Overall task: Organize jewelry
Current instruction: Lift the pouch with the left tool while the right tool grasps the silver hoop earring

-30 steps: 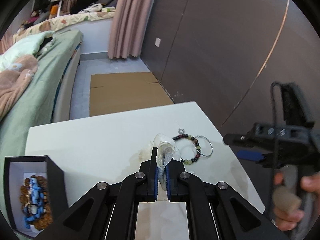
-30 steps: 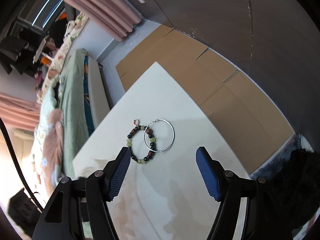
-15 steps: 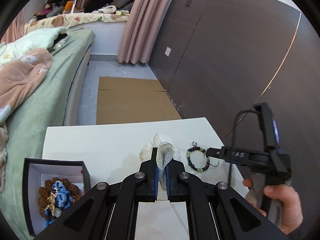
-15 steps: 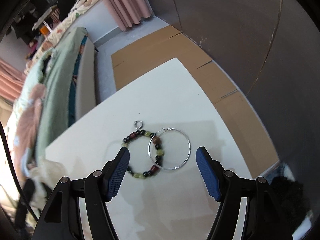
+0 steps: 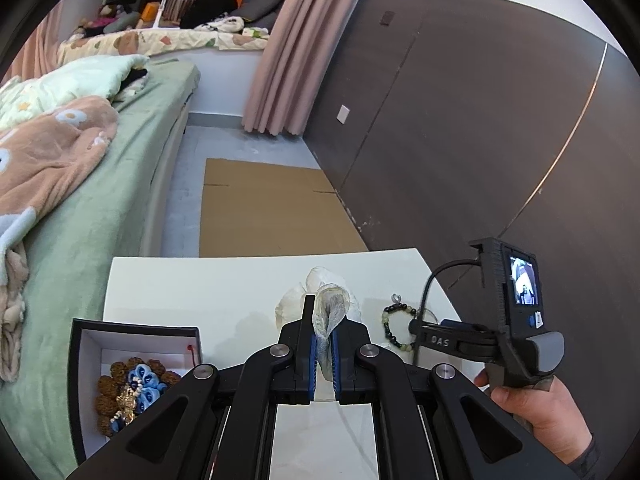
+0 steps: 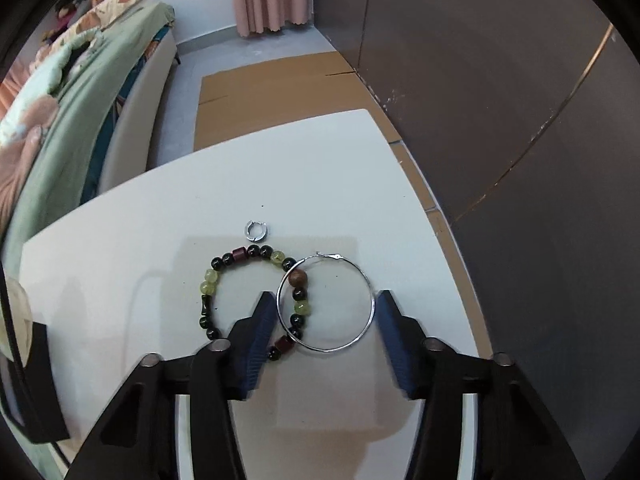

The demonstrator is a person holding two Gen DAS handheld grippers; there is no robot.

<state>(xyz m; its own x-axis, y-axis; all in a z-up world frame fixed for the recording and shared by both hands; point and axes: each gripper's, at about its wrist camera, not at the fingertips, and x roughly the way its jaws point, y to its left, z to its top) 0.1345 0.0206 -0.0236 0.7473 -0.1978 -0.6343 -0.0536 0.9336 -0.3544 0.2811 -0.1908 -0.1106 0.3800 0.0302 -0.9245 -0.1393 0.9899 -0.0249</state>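
White table (image 6: 160,216), green-black beaded bracelet (image 6: 208,292) overlapping silver hoop (image 6: 362,276), right claw (image 6: 326,310) spread, left claw (image 5: 323,350) pinching pouch (image 5: 330,308)

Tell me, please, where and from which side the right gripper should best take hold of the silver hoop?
Probably the hoop's far right arc, pinched across the wire from above. It lies flat on the table, and its left side overlaps the beaded bracelet, so only the right side is clear of the beads. The right gripper is open and straddles the hoop.

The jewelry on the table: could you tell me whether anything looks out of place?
Yes: the silver hoop lies overlapping the beaded bracelet, so the two are crossed rather than apart. A small ring sits loose just beyond them.
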